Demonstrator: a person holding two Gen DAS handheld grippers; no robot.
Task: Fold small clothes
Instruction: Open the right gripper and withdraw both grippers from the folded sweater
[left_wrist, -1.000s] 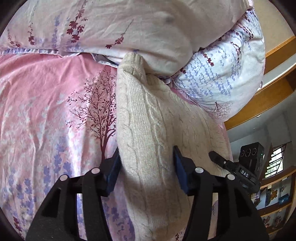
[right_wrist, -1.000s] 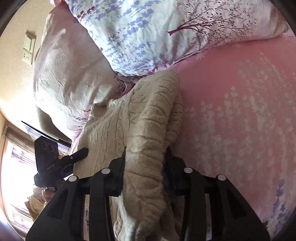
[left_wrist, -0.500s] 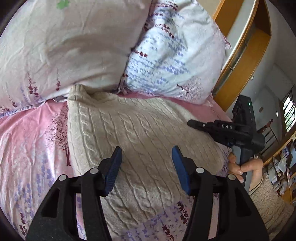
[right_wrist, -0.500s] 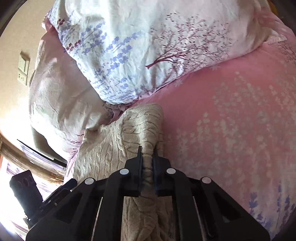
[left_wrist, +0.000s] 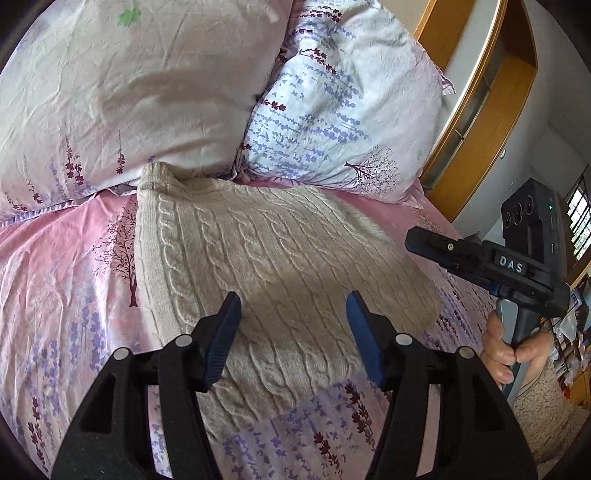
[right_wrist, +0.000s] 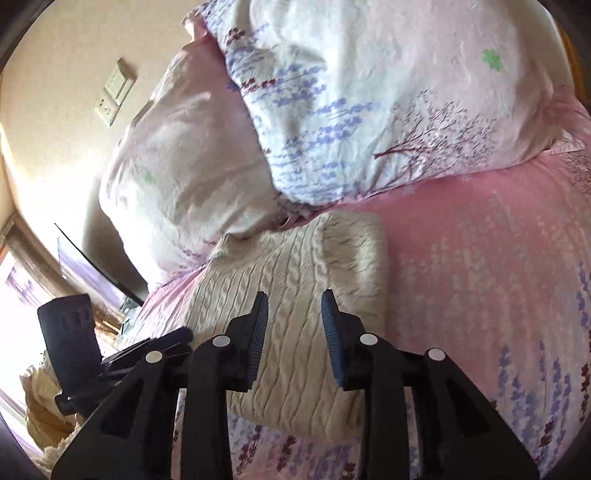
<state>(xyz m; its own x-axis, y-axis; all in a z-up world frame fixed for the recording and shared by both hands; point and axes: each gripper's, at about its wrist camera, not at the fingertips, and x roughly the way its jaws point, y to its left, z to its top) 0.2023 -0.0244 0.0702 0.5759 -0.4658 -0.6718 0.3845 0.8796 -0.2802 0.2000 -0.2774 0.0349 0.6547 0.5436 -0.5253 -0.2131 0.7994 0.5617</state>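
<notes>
- The cream cable-knit sweater lies folded on the bed, on a pink sheet printed with lilac sprigs and dark trees; its far edge tucks against the two pillows at 12 o'clock in the left wrist view
- The left pillow is pale pink and creased; the right pillow is white with lilac sprays; the two touch each other just above the sweater
- The left tool hovers above the near half of the sweater; its jaws stand well apart and have just been opening; nothing is between its blue pads, and the knit shows below them, not pinched
- The right tool hangs over the sweater as well; its jaws are parted by a narrower gap and have just been opening; no cloth is held between them
- In the right wrist view a doubled-over fold of the sweater runs toward 1 o'clock from the tool, ending near the pillows
- In the left wrist view the right tool shows at 3 o'clock, just off the sweater's right edge, with a hand on its grip
- In the right wrist view the left tool shows dark at 8 o'clock; a wall switch and socket sit at 10 o'clock
- A wooden frame stands at 2 o'clock in the left wrist view, beyond the bed
</notes>
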